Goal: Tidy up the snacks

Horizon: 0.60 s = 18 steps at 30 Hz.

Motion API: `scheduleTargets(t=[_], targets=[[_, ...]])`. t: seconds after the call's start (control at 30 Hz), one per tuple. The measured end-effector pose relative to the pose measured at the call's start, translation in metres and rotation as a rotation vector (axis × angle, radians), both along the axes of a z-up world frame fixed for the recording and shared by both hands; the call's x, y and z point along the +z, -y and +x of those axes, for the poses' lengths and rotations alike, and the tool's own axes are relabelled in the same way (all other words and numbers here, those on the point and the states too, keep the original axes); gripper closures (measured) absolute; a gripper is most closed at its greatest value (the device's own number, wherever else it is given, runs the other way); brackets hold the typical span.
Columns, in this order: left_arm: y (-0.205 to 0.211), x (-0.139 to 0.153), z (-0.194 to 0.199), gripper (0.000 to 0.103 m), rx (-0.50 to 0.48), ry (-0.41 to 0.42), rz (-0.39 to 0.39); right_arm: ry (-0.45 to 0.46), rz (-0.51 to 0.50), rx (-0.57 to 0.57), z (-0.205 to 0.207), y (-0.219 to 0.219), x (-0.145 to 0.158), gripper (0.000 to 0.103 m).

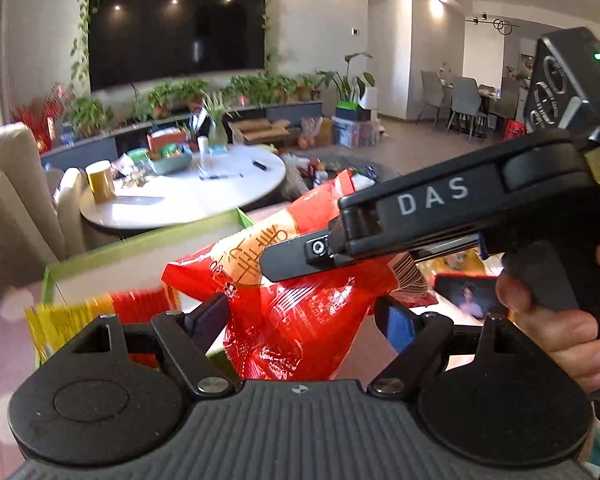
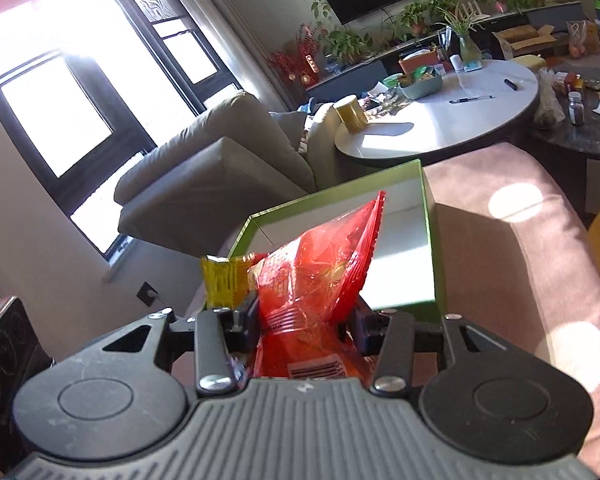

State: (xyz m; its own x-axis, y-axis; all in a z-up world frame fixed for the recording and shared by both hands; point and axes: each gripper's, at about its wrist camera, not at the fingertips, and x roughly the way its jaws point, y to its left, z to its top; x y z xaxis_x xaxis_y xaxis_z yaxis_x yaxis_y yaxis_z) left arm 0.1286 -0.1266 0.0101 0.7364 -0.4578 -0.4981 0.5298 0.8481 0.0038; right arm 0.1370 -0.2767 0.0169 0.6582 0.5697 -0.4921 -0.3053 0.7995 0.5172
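In the left wrist view a crinkled red snack bag (image 1: pixel 292 320) is pinched between the fingers of my left gripper (image 1: pixel 304 322), which is shut on it. My right gripper (image 1: pixel 276 264) reaches in from the right, held by a person's hand (image 1: pixel 560 332), and lies across the same red film. In the right wrist view my right gripper (image 2: pixel 306 320) is shut on a red bag (image 2: pixel 320 264) with a barcode near its base. I cannot tell whether this is one bag or two. Beyond lies a green-rimmed box (image 2: pixel 428 220) with a white inside (image 1: pixel 148 248). A yellow packet (image 2: pixel 224 280) sits at its near corner (image 1: pixel 60 320).
The box rests on a pink cushioned surface (image 2: pixel 520 248). Behind it stand a white round table (image 2: pixel 440 128) with a yellow jar and clutter, a dark round table (image 2: pixel 580 132) and a beige sofa (image 2: pixel 220 168). A small screen (image 1: pixel 472 292) lies at the right.
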Motion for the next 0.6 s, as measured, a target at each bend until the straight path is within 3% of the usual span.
scheduleTargets(t=[0.17,0.3,0.5,0.6], targets=[[-0.001,0.007,0.019,0.029,-0.028,0.018,-0.015,-0.007,0.084,0.06,0.028,-0.002,0.004,0.059],[0.0,0.002,0.034,0.029,0.004,0.017,-0.021,0.035,0.086,0.063,0.036,-0.003,0.01,0.061],[-0.029,-0.019,0.02,0.023,0.045,-0.022,-0.05,0.055,-0.036,-0.005,0.026,0.021,-0.004,0.061],[-0.039,-0.031,0.008,0.023,0.047,-0.084,-0.058,0.024,-0.077,-0.008,0.01,0.034,-0.022,0.059]])
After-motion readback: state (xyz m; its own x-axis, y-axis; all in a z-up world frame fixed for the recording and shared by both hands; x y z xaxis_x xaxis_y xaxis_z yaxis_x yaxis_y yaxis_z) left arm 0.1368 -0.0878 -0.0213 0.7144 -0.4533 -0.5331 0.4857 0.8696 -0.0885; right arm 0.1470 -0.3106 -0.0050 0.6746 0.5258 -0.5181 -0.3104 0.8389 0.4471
